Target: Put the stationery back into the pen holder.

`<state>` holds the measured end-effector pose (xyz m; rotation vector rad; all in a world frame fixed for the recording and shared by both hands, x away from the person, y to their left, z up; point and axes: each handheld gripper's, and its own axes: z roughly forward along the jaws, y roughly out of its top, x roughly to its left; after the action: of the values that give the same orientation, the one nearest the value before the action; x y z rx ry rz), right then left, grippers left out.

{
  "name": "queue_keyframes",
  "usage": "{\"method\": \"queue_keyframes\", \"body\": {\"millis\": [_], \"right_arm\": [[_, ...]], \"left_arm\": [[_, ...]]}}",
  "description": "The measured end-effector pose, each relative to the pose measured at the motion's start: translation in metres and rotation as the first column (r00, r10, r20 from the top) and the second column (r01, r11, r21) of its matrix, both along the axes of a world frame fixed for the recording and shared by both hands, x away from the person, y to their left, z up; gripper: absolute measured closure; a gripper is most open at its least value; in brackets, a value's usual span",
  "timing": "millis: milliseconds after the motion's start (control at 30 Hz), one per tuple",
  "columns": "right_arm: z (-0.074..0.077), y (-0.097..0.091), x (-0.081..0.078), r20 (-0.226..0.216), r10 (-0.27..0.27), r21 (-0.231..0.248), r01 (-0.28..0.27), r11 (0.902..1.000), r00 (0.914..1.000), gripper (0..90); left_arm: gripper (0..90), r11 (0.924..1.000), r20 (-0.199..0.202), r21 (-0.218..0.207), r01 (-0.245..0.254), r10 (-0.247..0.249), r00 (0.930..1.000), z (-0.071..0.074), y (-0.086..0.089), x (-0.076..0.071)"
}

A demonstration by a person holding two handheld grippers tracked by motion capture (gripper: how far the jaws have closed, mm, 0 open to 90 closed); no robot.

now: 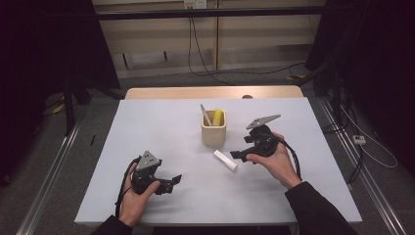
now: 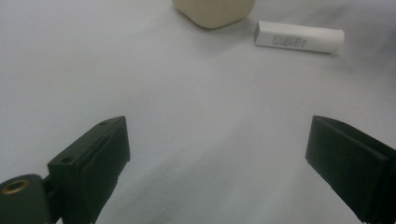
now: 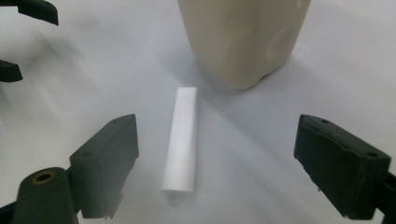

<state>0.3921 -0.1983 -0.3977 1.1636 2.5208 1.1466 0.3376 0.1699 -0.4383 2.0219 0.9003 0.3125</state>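
Observation:
A white tube (image 1: 225,160) lies flat on the white table (image 1: 147,122), just in front of a beige cup (image 1: 214,132). The cup holds a yellow item (image 1: 218,116) and a thin grey stick (image 1: 205,114). My right gripper (image 1: 238,154) is open and points left at the tube. In the right gripper view the tube (image 3: 182,140) lies lengthwise between the wide jaws of that gripper (image 3: 217,123), untouched, with the cup (image 3: 243,37) beyond it. My left gripper (image 1: 174,180) rests open at the front left. Its own view (image 2: 217,126) looks toward the tube (image 2: 299,37) and the cup (image 2: 215,11).
A wooden tabletop strip (image 1: 195,92) runs along the far edge of the white table. Black cables (image 1: 220,73) cross the floor behind, and dark stands flank both sides. The left gripper's jaws (image 3: 23,42) appear at the upper left of the right gripper view.

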Motion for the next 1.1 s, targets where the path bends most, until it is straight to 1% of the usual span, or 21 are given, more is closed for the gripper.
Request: {"method": "queue_keyframes", "body": {"millis": [133,233,267,367,433,467,567,600,633,700,733,833,933,1033,1100], "right_arm": [[-0.003,0.004,-0.001,-0.018,0.009,-0.032,-0.010,0.9994,0.9998,14.3],[-0.006,0.007,-0.001,-0.056,0.023,-0.042,-0.025,0.9988,0.9982,15.3],[-0.007,0.008,-0.001,-0.065,0.031,-0.044,-0.034,0.9985,0.9974,16.5],[-0.009,0.012,-0.002,-0.084,0.028,-0.067,-0.034,0.9972,0.9961,17.5],[-0.009,0.015,-0.002,-0.085,0.034,-0.089,-0.042,0.9952,0.9958,19.7],[-0.010,0.017,-0.002,-0.092,0.034,-0.103,-0.043,0.9937,0.9951,20.8],[-0.012,0.022,-0.002,-0.120,0.022,-0.133,-0.038,0.9904,0.9926,24.8],[-0.012,0.024,-0.002,-0.125,0.014,-0.140,-0.031,0.9897,0.9921,26.5],[-0.012,0.025,-0.001,-0.127,0.007,-0.151,-0.027,0.9882,0.9919,27.3],[-0.012,0.029,-0.001,-0.132,0.002,-0.173,-0.025,0.9847,0.9913,30.0],[-0.012,0.031,-0.001,-0.132,0.001,-0.176,-0.025,0.9840,0.9912,31.4],[-0.012,0.036,0.002,-0.156,-0.007,-0.199,-0.025,0.9797,0.9878,34.9],[-0.014,0.039,0.003,-0.173,-0.013,-0.220,-0.025,0.9752,0.9849,40.3],[-0.015,0.041,0.003,-0.177,0.004,-0.221,-0.044,0.9742,0.9842,43.4],[-0.015,0.043,0.002,-0.184,0.002,-0.225,-0.044,0.9733,0.9829,45.1]], "left_arm": [[6.3,1.0000,-0.002,0.005,0.001,-0.001,1.0000,0.000,0.000,0.000],[6.3,1.0000,-0.003,0.006,0.000,0.000,1.0000,0.000,0.000,0.000],[6.3,1.0000,-0.002,0.003,0.002,-0.002,1.0000,0.000,0.000,0.000],[6.3,1.0000,-0.002,0.004,0.002,-0.002,1.0000,0.000,0.000,0.000],[6.3,1.0000,-0.002,0.005,0.002,-0.002,1.0000,0.000,0.000,0.000],[6.3,1.0000,-0.002,0.005,0.002,-0.002,1.0000,0.000,0.000,0.000],[6.3,1.0000,-0.001,0.004,0.001,-0.001,1.0000,0.000,0.000,0.000],[6.3,1.0000,0.000,0.004,-0.002,0.002,1.0000,0.000,0.000,0.000],[6.3,1.0000,0.007,-0.006,0.001,-0.001,1.0000,0.001,0.000,0.000],[6.3,1.0000,0.009,-0.004,0.001,-0.001,1.0000,0.001,0.000,-0.001],[6.3,1.0000,0.007,-0.003,0.001,-0.001,1.0000,0.001,0.000,-0.001],[6.3,1.0000,0.006,-0.002,0.001,-0.001,1.0000,0.001,0.000,-0.001],[6.3,1.0000,0.006,-0.005,0.000,0.000,1.0000,0.001,0.000,0.000],[6.3,1.0000,0.009,-0.004,0.005,-0.004,1.0000,0.001,0.000,0.000],[6.3,1.0000,0.007,-0.002,0.005,-0.005,1.0000,0.001,0.000,0.000]]}}
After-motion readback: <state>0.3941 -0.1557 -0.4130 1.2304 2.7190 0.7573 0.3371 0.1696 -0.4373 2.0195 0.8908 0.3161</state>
